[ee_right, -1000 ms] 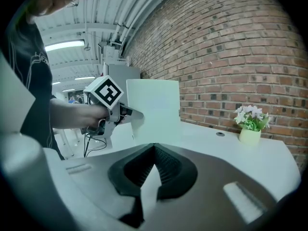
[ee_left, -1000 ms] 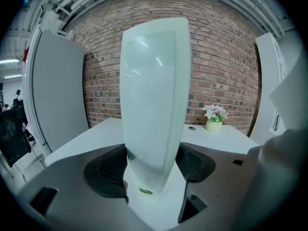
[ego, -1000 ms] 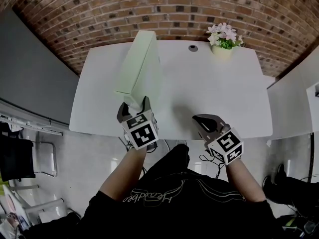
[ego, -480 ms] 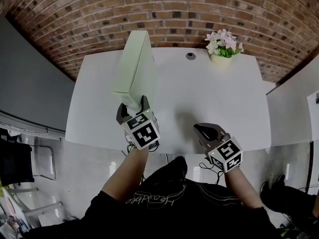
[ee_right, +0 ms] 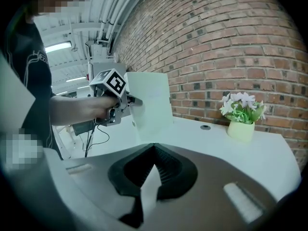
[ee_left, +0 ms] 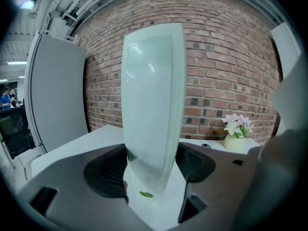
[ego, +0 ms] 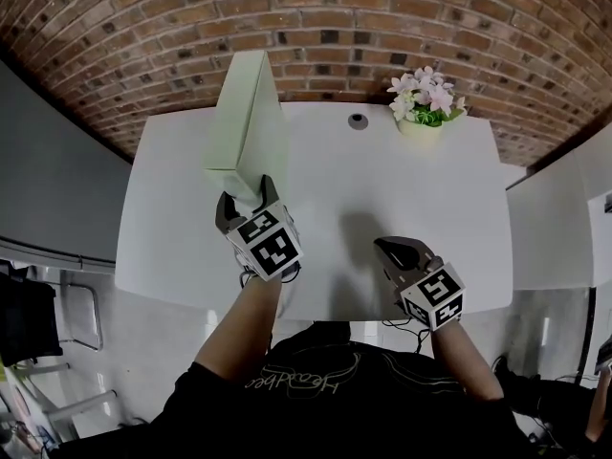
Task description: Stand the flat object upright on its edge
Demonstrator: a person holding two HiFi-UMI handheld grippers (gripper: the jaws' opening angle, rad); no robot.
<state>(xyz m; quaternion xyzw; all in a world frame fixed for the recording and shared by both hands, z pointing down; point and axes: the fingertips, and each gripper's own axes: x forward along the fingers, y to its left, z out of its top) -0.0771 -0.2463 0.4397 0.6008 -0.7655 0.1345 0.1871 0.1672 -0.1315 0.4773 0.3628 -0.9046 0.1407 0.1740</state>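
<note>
Red-brown brick wall (ego: 382,27), rough and mortar-lined, backs a smooth white counter (ego: 430,189) with rounded corners. To the left of the counter stands a plain grey partition (ego: 48,161).

On the counter's left half a flat box (ego: 247,113), pale green and smooth, stands upright on its edge. Its broad faces are vertical and its thin end is turned to the person. Its top edge runs from the left gripper (ego: 242,199) toward the wall; whether it is taller than long is unclear. That gripper's jaws pinch the box's near end.

The right gripper (ego: 387,247), jaws pressed together on nothing, hangs over the counter's front edge, well apart from the box.

A pale pot of pink flowers (ego: 421,103) sits by the wall, a round cable grommet (ego: 358,120) just beside it.
</note>
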